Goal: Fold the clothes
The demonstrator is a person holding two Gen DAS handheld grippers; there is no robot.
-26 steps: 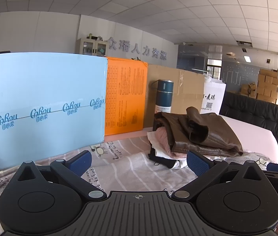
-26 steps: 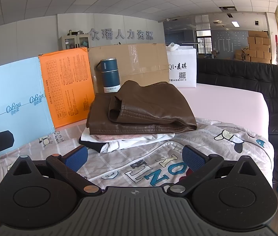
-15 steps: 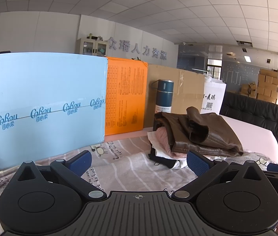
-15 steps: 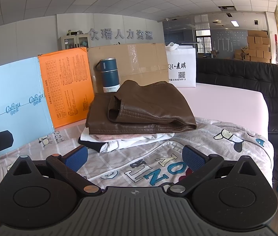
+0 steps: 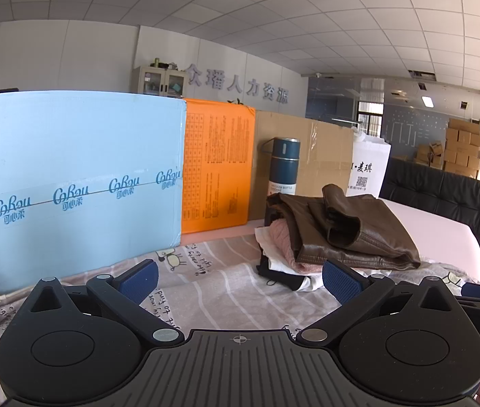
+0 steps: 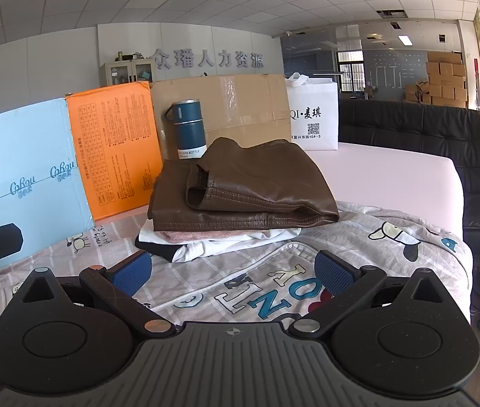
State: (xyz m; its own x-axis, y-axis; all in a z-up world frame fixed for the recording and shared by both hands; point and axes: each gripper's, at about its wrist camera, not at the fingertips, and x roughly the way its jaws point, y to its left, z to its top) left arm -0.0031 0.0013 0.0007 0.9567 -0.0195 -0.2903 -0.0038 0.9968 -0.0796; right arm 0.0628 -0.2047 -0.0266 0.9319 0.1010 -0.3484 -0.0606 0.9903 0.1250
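Right wrist: both claws (image 6: 231, 273) (image 5: 240, 279) gape empty, short of the clothes stack's (image 6: 240, 196) edge

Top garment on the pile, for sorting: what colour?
Brown jacket; right wrist view shows it best.

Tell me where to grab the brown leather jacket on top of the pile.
Probably the folded sleeve cuff of the brown leather jacket: it stands proud as a thick roll. Come in level from the front; both grippers are open and empty.
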